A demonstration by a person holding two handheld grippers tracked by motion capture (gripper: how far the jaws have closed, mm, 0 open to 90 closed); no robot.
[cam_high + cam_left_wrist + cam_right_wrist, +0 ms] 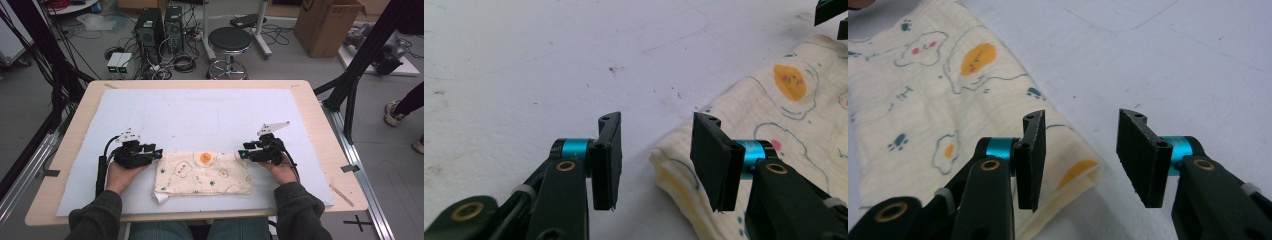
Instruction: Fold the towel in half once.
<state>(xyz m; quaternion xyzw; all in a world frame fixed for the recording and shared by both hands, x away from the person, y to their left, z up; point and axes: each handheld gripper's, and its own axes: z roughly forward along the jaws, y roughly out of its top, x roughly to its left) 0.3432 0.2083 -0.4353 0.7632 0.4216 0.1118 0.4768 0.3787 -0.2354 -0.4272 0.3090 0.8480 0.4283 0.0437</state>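
Folded cloth (202,173) flat near table's (70,150) front edge, centred. My left hand-held gripper (655,160) at cloth's left end, jaws apart, empty. My right hand-held gripper (1080,160) at cloth's right end, jaws apart, empty, one jaw over cloth corner.

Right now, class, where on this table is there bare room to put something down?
The white mat is bare across its far half, beyond the folded cloth and both grippers. Bare strips also lie outside the left gripper and outside the right gripper. The near middle is crowded: cloth with a gripper at each end.
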